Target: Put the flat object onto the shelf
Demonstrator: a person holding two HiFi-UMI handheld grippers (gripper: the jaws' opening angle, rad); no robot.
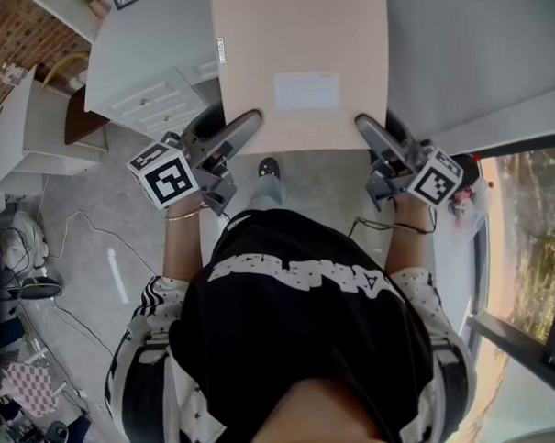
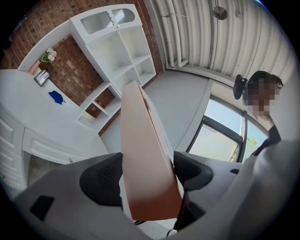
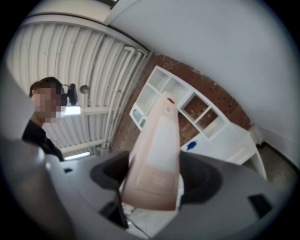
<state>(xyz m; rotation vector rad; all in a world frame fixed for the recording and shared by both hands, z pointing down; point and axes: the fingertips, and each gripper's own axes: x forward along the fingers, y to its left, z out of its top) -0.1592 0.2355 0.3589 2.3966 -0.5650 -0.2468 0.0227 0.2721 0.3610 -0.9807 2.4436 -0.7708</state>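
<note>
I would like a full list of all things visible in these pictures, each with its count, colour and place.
flat object: one, beige with a pale label, held out in front of the person.
shelf: one, white, against the brick wall.
counter: one, white, beside the shelf.
small object: one, blue, on the counter.
left gripper: one, grey, jaws shut on the flat object's left part.
right gripper: one, grey, jaws shut on its right part.
</note>
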